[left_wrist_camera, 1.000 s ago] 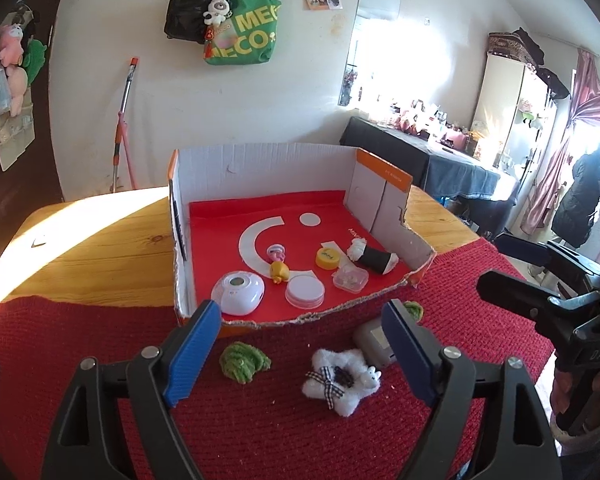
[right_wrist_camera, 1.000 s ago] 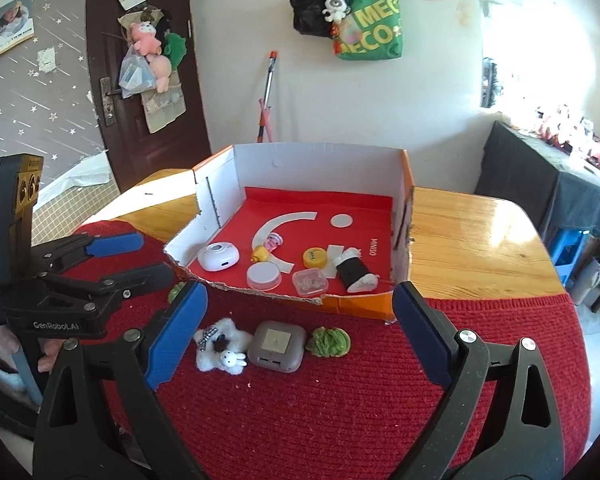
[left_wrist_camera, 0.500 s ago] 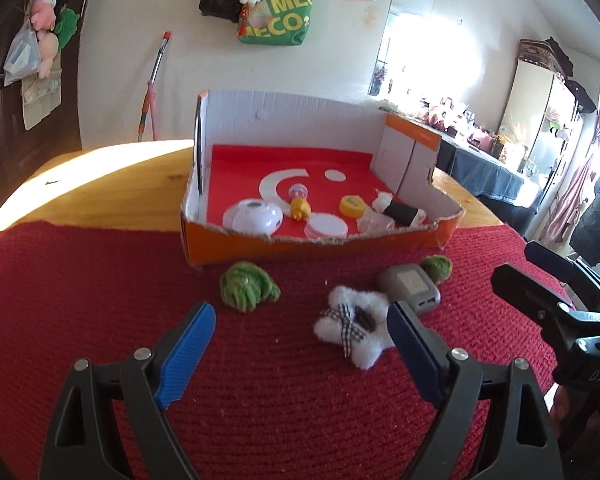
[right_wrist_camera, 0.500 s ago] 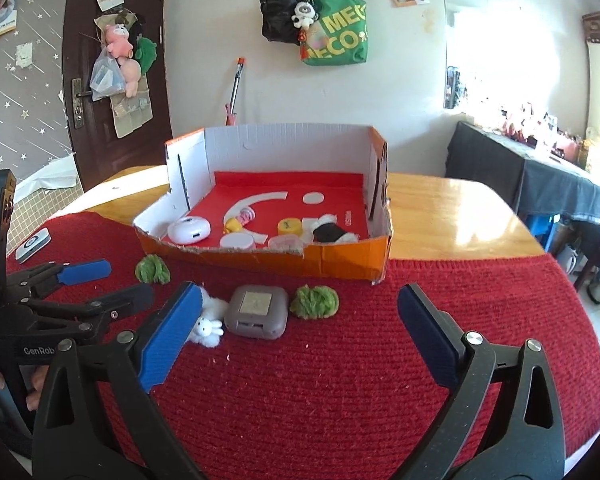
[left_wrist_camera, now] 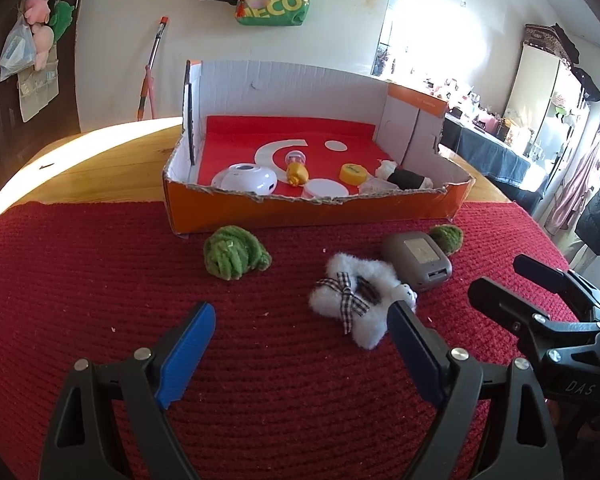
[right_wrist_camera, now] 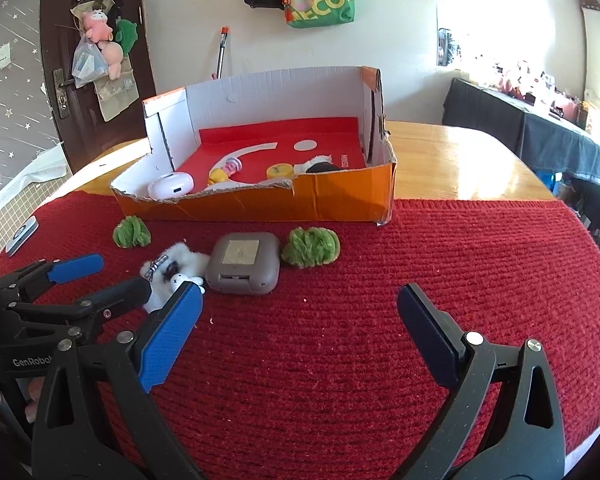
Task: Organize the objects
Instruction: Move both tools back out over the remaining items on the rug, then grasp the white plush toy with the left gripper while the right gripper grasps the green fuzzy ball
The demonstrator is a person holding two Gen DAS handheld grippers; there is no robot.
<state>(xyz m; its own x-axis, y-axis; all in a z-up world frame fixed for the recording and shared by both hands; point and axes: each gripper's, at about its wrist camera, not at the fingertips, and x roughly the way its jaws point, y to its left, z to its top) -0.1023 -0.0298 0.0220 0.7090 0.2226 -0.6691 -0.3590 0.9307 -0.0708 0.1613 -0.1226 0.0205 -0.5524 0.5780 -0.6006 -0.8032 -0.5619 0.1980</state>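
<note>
An orange cardboard box (left_wrist_camera: 312, 210) (right_wrist_camera: 268, 202) with a red floor holds several small items. In front of it on the red mat lie a green fuzzy scrunchie (left_wrist_camera: 234, 254) (right_wrist_camera: 130, 232), a white fluffy star clip (left_wrist_camera: 356, 298) (right_wrist_camera: 172, 274), a grey case (left_wrist_camera: 418, 260) (right_wrist_camera: 242, 262) and a second green scrunchie (left_wrist_camera: 446, 236) (right_wrist_camera: 310, 248). My left gripper (left_wrist_camera: 300, 340) (right_wrist_camera: 100, 276) is open and empty, low over the mat, with the white clip by its right finger. My right gripper (right_wrist_camera: 300, 320) (left_wrist_camera: 508, 276) is open and empty, short of the grey case.
The red knitted mat (right_wrist_camera: 420, 272) covers the near part of a wooden table (right_wrist_camera: 452, 160). A small white-and-blue device (right_wrist_camera: 22, 234) lies at the mat's left edge. A wall with hanging bags, a door and a dark side table stand behind.
Both grippers have dropped lower and come closer to the mat. The loose items now sit nearer and larger in both views. Both stay open.
</note>
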